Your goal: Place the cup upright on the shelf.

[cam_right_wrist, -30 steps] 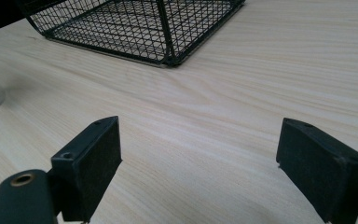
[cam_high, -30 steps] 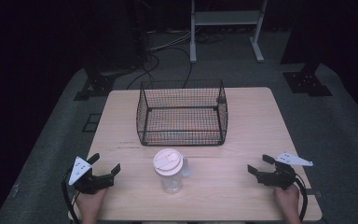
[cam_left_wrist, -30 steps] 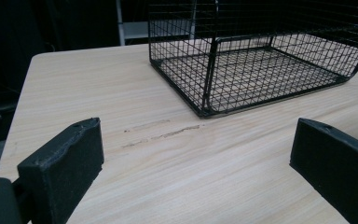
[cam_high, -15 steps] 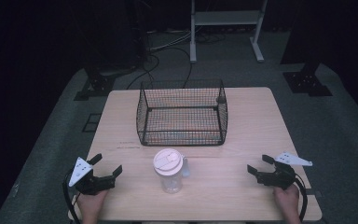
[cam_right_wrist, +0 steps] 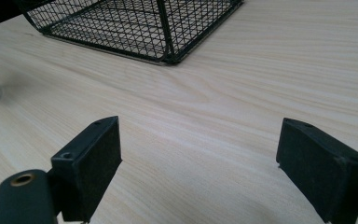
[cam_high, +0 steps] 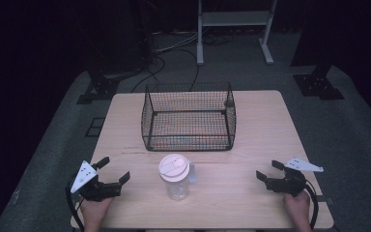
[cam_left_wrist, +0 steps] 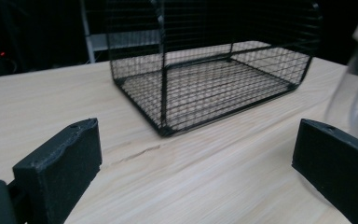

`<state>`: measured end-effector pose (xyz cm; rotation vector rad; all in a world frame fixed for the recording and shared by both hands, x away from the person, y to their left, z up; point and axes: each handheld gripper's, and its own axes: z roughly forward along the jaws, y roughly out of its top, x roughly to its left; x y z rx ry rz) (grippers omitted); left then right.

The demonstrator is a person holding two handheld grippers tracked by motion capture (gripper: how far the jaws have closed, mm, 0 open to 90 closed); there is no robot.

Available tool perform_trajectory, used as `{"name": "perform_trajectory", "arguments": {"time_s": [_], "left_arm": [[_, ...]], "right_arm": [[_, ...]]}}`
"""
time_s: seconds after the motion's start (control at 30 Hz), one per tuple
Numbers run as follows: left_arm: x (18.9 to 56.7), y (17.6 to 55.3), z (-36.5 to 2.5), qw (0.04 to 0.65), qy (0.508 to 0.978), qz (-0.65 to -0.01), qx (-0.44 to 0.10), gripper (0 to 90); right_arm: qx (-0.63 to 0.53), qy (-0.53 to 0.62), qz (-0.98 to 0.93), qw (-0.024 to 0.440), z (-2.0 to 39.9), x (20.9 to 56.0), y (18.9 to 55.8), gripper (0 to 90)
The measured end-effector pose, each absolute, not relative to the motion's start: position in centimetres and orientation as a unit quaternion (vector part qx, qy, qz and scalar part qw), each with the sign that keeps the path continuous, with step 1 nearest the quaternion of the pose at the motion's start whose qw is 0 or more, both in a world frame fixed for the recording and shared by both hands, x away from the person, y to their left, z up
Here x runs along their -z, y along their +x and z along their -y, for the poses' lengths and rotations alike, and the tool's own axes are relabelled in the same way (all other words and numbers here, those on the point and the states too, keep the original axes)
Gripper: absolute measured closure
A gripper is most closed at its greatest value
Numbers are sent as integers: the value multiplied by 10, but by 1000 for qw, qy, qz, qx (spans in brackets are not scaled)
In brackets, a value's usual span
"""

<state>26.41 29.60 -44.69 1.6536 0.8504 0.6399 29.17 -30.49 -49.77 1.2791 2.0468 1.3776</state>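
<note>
The left gripper (cam_high: 115,170) has its fingers spread wide over bare bench (cam_high: 261,130), holding nothing. The right gripper (cam_high: 269,170) is likewise spread and empty. Between them, near the front edge, a clear bottle (cam_high: 175,177) with a pale lid stands upright, just before the black wire basket (cam_high: 188,117).

pale wooden bench (cam_high: 270,125) with a basket and a bottle on it.
a black wire basket (cam_high: 189,117) stands at mid-bench toward the far edge; a clear bottle with a pale lid (cam_high: 175,176) stands upright near the front edge, just before the basket.
</note>
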Motion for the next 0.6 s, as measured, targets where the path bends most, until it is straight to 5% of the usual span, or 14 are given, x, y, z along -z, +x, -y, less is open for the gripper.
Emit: {"name": "perform_trajectory", "arguments": {"time_s": [0.6], "left_arm": [[412,253,-273,551,742,-290,-250,4]], "right_arm": [[-486,453,-725,181,304,498,292,129]]}}
